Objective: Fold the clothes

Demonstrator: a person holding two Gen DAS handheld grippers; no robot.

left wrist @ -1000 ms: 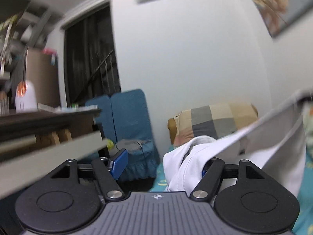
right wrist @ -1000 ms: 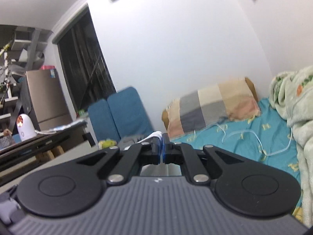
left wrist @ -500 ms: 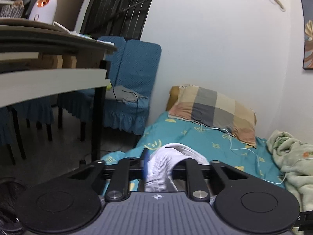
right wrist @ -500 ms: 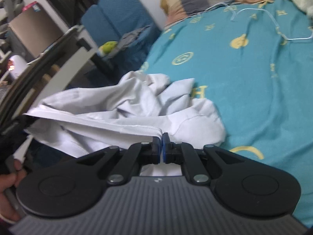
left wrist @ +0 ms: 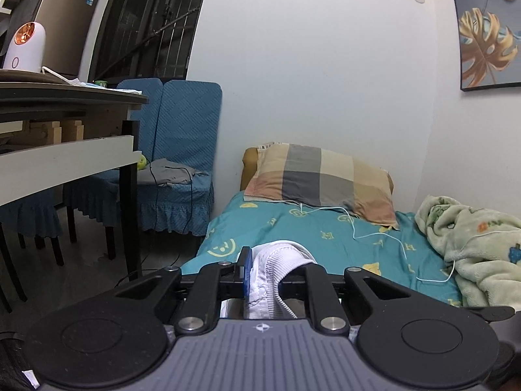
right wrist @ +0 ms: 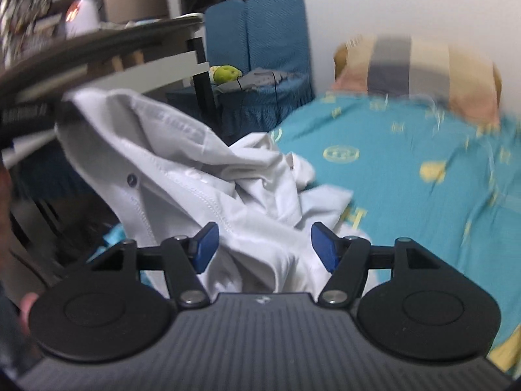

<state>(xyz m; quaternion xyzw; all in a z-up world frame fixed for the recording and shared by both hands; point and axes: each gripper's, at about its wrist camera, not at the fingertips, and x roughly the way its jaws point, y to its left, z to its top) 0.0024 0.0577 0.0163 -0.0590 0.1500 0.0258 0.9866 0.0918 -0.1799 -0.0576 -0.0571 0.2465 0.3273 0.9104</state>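
1. The left gripper [left wrist: 260,275] is clamping a ribbed white edge of the shirt [left wrist: 276,267], with the cloth bunching up between its jaws
2. The right gripper [right wrist: 264,247] is standing with its blue pads [right wrist: 205,244] spread apart, and the shirt [right wrist: 208,176] is lying crumpled between them, apparently unpinched, though the picture is blurry
3. The shirt is trailing from the bed [right wrist: 407,179] up toward the left, near the table [right wrist: 97,49]
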